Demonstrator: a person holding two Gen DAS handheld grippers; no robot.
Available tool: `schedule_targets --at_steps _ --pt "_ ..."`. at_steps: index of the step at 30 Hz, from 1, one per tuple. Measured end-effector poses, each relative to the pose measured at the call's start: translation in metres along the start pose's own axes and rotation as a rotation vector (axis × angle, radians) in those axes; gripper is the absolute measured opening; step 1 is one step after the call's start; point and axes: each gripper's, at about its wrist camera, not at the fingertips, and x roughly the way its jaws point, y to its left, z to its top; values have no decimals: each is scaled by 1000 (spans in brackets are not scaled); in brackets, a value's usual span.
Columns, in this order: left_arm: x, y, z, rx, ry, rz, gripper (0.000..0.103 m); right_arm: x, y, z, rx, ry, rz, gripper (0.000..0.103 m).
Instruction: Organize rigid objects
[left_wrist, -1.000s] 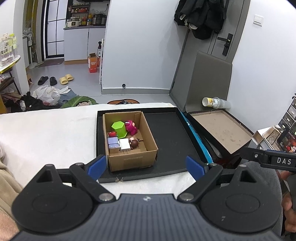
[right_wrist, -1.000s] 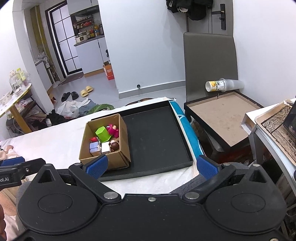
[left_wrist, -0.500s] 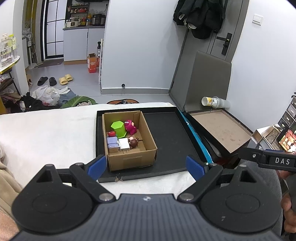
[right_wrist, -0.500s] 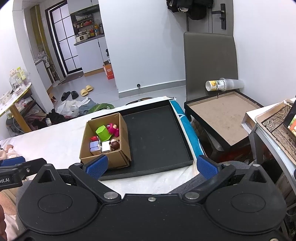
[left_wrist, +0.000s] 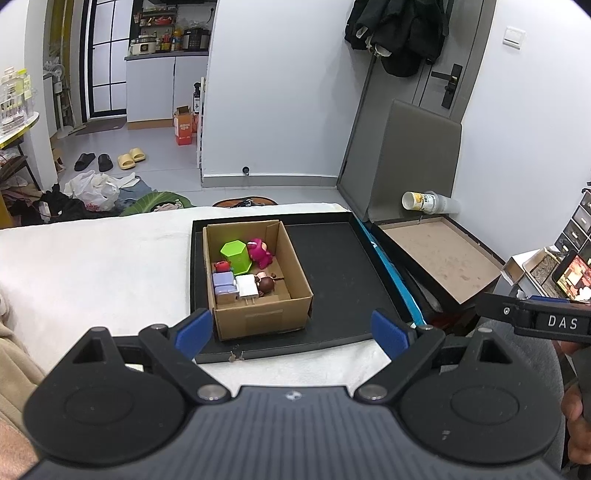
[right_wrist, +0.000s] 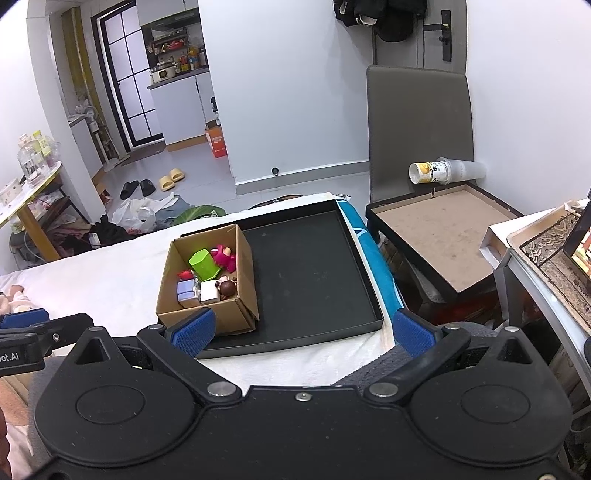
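Toys are sitting inside the cardboard box on the black tray; both hand-held grippers, left and right, are hovering near it, jaws apart.

— What sort of place is this?
— A lived-in home. Ahead and to the left, slippers lie on the tiled floor beside a heap of bags.
— Anything else?
— Farther left, a kitchen counter holds a cooker and bottles. Ahead to the right, coats hang by the door, with a chair below.
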Motion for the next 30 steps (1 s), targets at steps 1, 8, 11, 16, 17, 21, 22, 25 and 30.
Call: schedule_targets --at_steps 1,8,11,16,17,21,22,25,30 --pt "0 0 0 0 0 0 92 -1 0 0 0 -1 0 103" --pt "0 -3 0 4 0 -3 92 -2 1 1 -2 -3 -5 103" --pt "0 -3 0 5 0 -2 92 -2 1 0 -2 -3 -5 103" --pt "1 -4 -1 4 2 0 92 -1 0 0 -2 -1 -6 103" --pt "2 -4 -1 4 2 1 92 -1 1 0 -2 -2 -6 103" --pt "2 -4 -2 3 0 -2 92 -2 1 0 -8 -3 -13 103" --pt "2 -4 -2 2 0 -3 92 -1 0 0 -10 -3 -15 103" --pt "3 -5 -2 4 2 -5 92 -1 -1 0 -12 -4 -18 103" --pt "3 -8 -1 12 2 -10 92 -3 -3 0 -12 -8 -20 103"
